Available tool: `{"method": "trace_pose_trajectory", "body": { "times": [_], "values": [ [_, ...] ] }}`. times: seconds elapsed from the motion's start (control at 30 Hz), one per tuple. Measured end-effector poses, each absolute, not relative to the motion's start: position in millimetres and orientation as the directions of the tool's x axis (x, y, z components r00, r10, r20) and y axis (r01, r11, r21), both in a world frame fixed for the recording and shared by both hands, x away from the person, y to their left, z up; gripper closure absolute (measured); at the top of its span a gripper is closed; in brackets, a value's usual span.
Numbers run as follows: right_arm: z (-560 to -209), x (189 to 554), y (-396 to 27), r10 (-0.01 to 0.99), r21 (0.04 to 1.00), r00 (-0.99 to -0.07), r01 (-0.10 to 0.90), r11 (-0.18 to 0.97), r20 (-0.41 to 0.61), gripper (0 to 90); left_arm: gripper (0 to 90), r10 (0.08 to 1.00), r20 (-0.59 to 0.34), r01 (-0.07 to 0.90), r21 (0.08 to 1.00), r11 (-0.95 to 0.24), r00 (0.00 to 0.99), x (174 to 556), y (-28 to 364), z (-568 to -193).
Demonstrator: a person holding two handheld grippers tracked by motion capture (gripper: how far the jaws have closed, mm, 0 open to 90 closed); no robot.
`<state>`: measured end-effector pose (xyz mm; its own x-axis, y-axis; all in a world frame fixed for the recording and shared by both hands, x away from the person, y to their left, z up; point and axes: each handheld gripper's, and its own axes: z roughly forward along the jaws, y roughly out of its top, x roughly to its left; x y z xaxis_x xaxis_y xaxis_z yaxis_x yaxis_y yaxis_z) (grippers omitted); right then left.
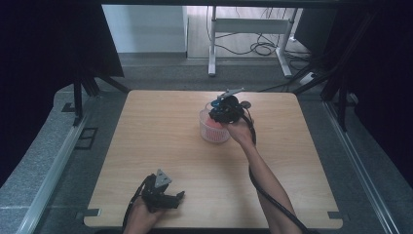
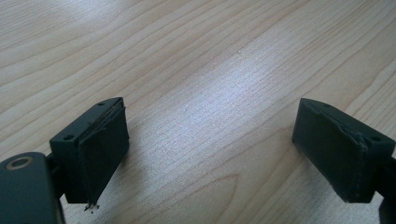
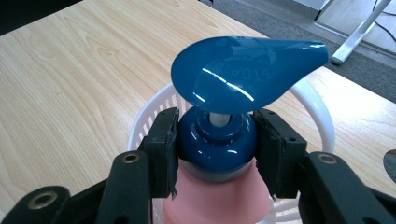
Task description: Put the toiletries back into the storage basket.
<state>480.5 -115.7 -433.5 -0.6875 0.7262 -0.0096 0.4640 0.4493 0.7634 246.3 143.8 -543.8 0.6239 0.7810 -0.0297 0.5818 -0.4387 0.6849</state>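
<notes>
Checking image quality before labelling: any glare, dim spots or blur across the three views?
High view: dim, dark at both sides; pump bottle and white basket small and soft. Left gripper view: pale sheen on the table, open pads sharp. Right gripper view: bright, streak glare on the blue pump head; right gripper clamps the collar, in focus.

Below the fingers [image 3: 161,149] of the right gripper [image 3: 217,151], the pink bottle [image 3: 219,200] was cut off by the bottom edge, and its base inside the white basket [image 3: 322,121] was hidden.
</notes>
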Motion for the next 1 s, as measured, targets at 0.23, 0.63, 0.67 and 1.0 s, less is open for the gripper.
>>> {"method": "trace_pose_trajectory", "body": {
  "times": [0.23,0.63,0.67,1.0],
  "values": [
    [-435.2,480.1,-122.7,0.729,0.766,-0.684,0.481,0.427,0.022,51.5,10.2,0.781,-0.028,0.581,0.684,-0.44,0.624,246.4,143.8,-543.8],
    [-438.0,478.8,-123.6,0.727,0.77,-0.685,0.486,0.414,0.041,43.0,10.2,0.78,-0.029,0.582,0.684,-0.441,0.625,246.5,143.5,-543.7],
    [-437.8,478.5,-123.0,0.726,0.77,-0.686,0.484,0.416,0.039,42.2,10.3,0.78,-0.029,0.582,0.684,-0.441,0.625,246.5,143.5,-543.7],
    [-433.7,475.4,-122.6,0.719,0.769,-0.695,0.47,0.434,0.019,38.3,10.3,0.78,-0.029,0.582,0.684,-0.441,0.625,246.6,143.4,-543.8]
  ]
}}
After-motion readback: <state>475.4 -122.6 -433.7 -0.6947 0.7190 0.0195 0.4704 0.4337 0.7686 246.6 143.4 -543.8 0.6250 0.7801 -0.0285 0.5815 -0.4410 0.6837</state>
